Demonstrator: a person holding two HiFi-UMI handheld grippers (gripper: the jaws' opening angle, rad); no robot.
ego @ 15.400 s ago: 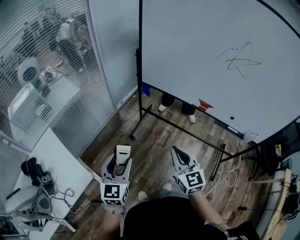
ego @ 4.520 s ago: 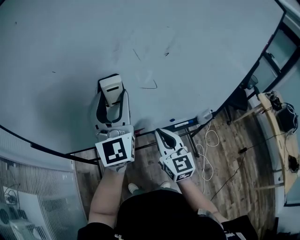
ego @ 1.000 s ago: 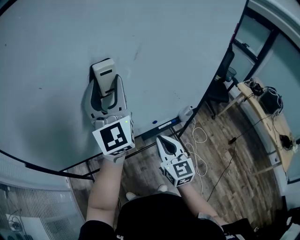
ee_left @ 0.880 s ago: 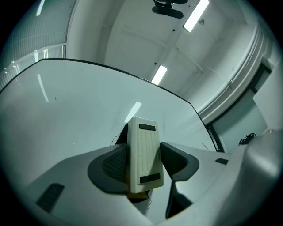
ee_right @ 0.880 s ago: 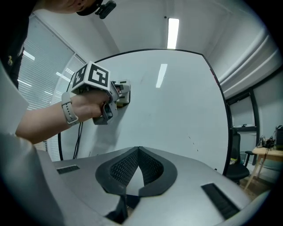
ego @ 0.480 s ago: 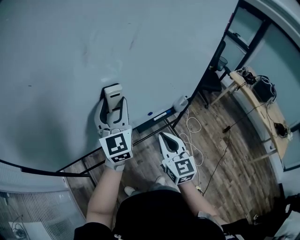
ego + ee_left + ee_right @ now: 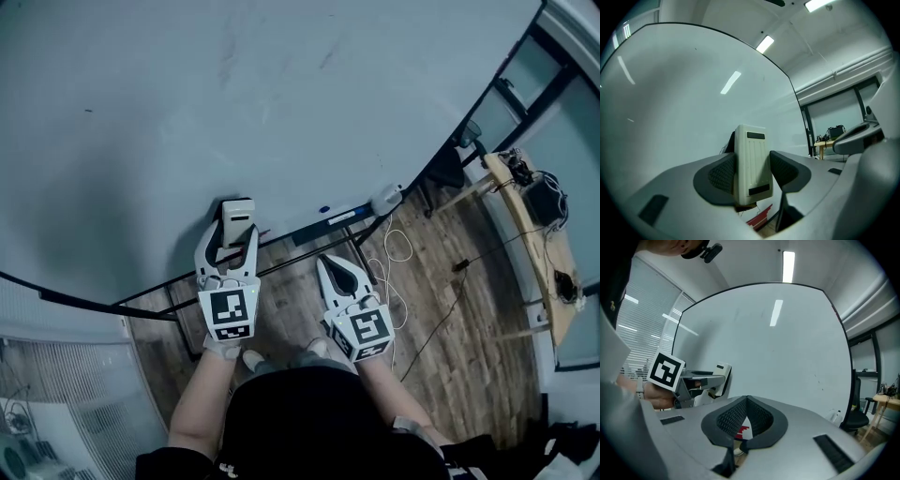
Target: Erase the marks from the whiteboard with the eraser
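Observation:
The whiteboard (image 7: pixel 141 141) fills the upper left of the head view, with only faint smudges (image 7: pixel 226 62) left on it. My left gripper (image 7: pixel 231 240) is shut on the cream eraser (image 7: pixel 236 219), which is at the board's lower edge. In the left gripper view the eraser (image 7: pixel 750 154) stands upright between the two dark pads (image 7: pixel 723 174), with the whiteboard (image 7: pixel 684 98) behind it. My right gripper (image 7: pixel 327 265) hangs below the board over the floor, jaws shut on nothing. In the right gripper view, its fingertips (image 7: pixel 740 413) meet, and the eraser (image 7: pixel 723 373) shows at the left.
A marker tray (image 7: pixel 328 220) runs along the board's bottom edge, with a white spray bottle (image 7: pixel 386 199) at its right end. Cables (image 7: pixel 398 258) lie on the wood floor. A desk (image 7: pixel 530 244) and a chair (image 7: pixel 457 150) stand at the right. The board's stand legs (image 7: pixel 178 314) are below.
My left gripper has come down with the eraser from the board's face to its lower edge. The right gripper stays shut at about the same place.

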